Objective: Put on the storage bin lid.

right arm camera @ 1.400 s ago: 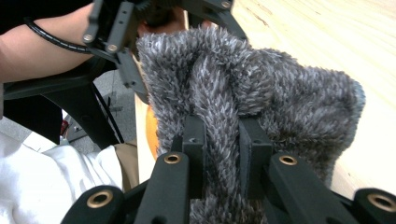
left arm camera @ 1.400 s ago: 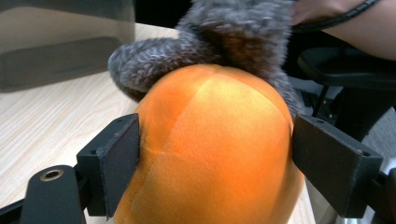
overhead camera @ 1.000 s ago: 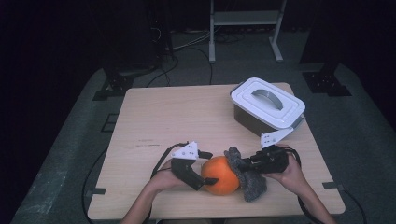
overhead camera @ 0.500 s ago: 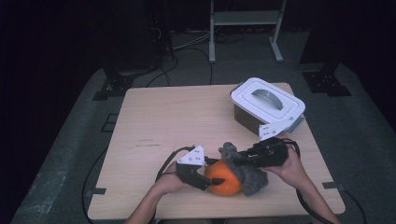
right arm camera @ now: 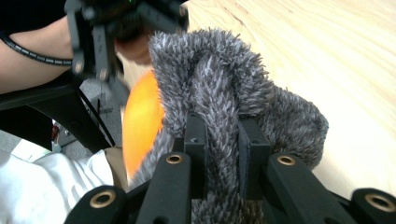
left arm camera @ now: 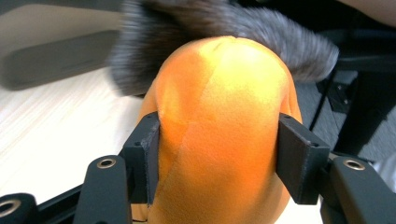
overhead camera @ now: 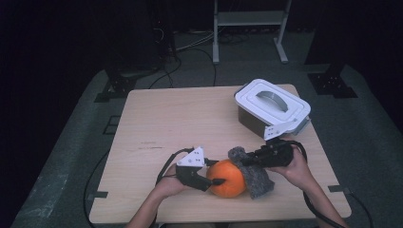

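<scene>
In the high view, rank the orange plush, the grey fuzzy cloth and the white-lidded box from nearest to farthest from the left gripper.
1. Orange plush: clamped in the left gripper, at the near edge.
2. Grey fuzzy cloth: just past the plush, on its right.
3. White-lidded box: far right corner.

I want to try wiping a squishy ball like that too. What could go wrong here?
The left hand-held gripper squeezes the soft orange ball at its sides only, so a hard rub might pop it loose. The right hand-held gripper pinches just a fold of the fuzzy grey cloth, which could slip out. The ball sits near the table edge and might roll off.
</scene>
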`<action>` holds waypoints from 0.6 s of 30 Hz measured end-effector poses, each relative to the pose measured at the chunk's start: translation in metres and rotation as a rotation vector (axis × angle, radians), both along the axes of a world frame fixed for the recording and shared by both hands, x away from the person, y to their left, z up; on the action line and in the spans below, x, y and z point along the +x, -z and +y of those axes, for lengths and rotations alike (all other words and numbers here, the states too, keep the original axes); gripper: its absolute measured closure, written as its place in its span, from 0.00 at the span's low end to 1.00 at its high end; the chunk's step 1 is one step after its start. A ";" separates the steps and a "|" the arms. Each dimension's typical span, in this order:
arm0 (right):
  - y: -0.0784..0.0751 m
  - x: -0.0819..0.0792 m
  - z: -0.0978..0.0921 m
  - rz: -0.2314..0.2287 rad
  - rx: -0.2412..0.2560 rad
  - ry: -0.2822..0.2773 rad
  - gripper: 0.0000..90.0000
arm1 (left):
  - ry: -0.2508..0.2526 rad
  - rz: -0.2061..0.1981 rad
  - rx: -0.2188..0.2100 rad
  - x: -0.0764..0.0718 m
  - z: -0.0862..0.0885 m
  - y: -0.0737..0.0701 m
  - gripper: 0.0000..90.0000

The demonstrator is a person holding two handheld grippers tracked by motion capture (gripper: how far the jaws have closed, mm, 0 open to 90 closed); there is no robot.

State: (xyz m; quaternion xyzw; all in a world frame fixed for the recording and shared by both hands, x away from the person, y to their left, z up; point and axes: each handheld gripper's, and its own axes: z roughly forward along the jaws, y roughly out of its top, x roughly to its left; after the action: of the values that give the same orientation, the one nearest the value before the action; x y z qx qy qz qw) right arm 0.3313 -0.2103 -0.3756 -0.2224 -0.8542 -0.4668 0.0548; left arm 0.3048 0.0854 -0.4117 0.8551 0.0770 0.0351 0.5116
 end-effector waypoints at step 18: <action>-0.011 -0.023 0.022 -0.072 -0.005 -0.056 0.85 | -0.140 -0.018 0.006 0.000 -0.003 -0.003 0.44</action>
State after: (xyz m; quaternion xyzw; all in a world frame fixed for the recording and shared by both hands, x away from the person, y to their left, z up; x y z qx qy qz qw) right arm 0.3086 -0.1879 -0.3648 -0.1819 -0.8627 -0.4705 0.0365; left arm 0.3047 0.0822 -0.4092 0.8488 0.1319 0.0786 0.5058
